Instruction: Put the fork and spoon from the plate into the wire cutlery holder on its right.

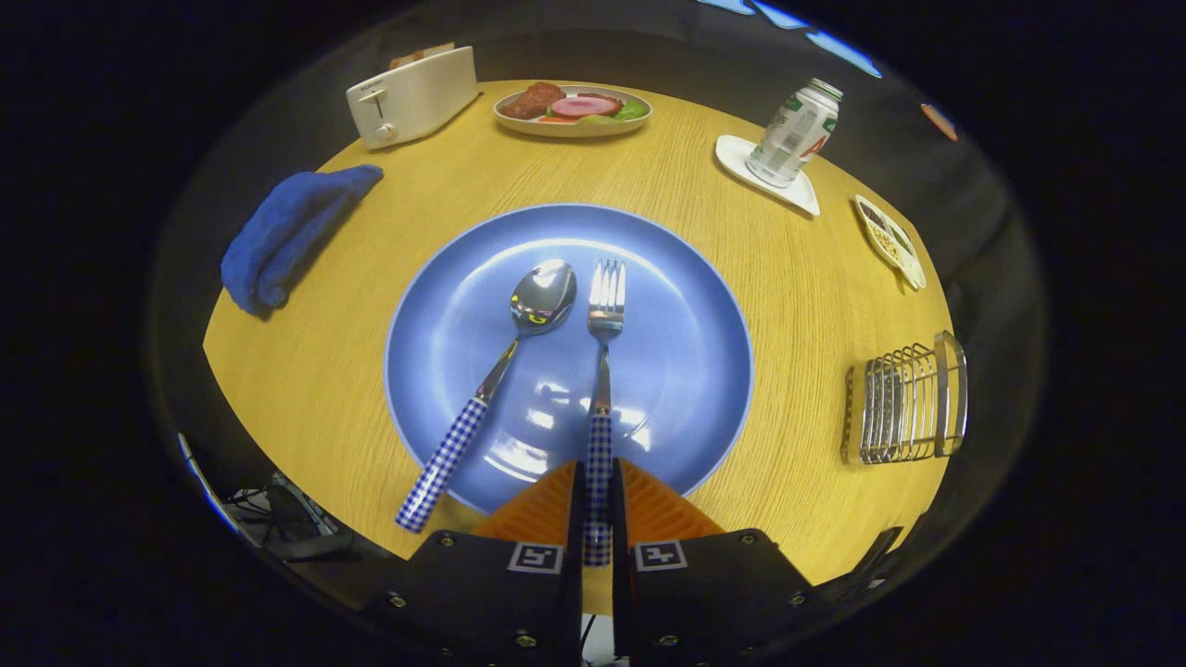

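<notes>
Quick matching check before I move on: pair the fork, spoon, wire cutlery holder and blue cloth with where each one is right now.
Things:
1. fork
2. spoon
3. wire cutlery holder
4. blue cloth

Places:
A. on the table right of the blue plate
B. on the plate, handle free
C. on the table left of the plate
D. handle between the fingers of the gripper

Pairs: 1-D, 2-B, 3-A, 4-C

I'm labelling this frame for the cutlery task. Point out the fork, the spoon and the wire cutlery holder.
fork (607, 295): gripper view, on its tines.
spoon (542, 296): gripper view, on its bowl.
wire cutlery holder (903, 403): gripper view, on its wires.
</notes>
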`<state>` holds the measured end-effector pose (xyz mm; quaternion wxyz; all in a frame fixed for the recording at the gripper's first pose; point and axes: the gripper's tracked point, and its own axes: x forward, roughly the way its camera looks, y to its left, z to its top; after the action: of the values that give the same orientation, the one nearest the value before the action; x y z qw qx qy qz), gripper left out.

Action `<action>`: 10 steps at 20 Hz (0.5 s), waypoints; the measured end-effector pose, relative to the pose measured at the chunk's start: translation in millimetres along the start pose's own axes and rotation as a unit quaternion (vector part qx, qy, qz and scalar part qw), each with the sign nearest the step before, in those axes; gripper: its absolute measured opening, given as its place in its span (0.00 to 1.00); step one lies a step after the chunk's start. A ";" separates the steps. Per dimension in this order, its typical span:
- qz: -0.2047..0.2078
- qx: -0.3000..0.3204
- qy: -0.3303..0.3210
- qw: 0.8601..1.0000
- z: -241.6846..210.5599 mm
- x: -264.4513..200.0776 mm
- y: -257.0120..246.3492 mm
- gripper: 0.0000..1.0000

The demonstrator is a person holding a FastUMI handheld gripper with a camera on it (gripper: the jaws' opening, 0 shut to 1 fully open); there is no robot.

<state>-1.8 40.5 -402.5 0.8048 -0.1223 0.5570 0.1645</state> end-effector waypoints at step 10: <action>0.025 -0.047 0.020 0.998 11.7 -66.1 -30.0 0.02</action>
<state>-1.3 9.0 -336.1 0.7825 -0.1490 0.5676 0.2081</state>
